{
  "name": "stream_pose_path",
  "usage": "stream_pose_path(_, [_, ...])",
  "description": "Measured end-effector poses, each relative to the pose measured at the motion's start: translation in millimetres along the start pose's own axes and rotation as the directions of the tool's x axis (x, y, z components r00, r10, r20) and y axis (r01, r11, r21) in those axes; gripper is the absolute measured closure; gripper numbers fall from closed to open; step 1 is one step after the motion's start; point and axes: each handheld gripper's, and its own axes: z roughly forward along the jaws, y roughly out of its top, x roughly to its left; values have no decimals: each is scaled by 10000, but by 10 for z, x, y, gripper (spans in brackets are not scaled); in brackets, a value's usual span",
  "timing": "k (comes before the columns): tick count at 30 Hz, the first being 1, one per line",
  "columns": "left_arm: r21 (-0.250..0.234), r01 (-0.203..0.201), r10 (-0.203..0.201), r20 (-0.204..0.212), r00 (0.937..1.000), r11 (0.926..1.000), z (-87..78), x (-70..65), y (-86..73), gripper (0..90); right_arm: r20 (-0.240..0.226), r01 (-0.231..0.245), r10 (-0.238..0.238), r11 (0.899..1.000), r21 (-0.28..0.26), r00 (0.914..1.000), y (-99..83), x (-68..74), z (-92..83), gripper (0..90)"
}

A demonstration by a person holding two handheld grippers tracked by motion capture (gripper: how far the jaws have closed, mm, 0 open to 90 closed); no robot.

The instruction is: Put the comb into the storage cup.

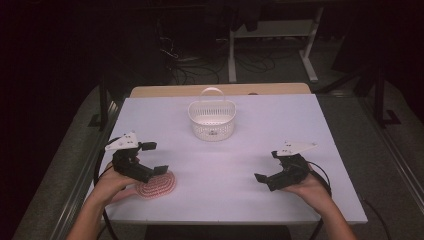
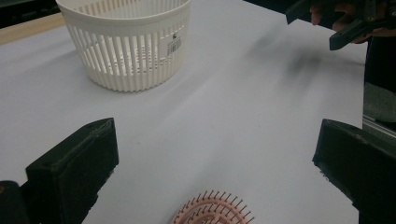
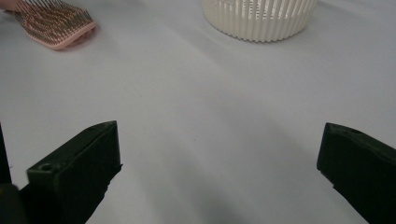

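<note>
Pink hairbrush (image 1: 157, 185) lies bristles up near the table's (image 1: 240, 210) front-left corner, just under the left gripper (image 1: 151, 161). Its jaws stand wide apart, released, nothing between them; in the left gripper view the brush (image 2: 214, 210) sits low between the jaws, untouched. Right gripper (image 1: 266, 169) hovers near the front-right edge, jaws likewise spread and empty. White slatted basket (image 1: 212, 120) with upright handle stands toward the middle of the far edge, well apart from both grippers.
</note>
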Motion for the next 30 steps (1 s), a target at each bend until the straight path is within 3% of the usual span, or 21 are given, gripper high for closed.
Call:
stream_pose_path(11, [-169,-172,173,15,9998,9997,-90,58,20,0,28,-55,55,10000,-12,10000,1,0,-7,0])
stream_pose_path(15, [-68,-295,294,-218,9993,9995,-162,82,-32,0,-2,-15,15,10000,-16,10000,2,1,-3,0])
stream_pose_path(30, [-160,-88,74,-816,9966,9998,-513,207,-174,0,-19,28,-28,10000,18,10000,0,-1,6,0])
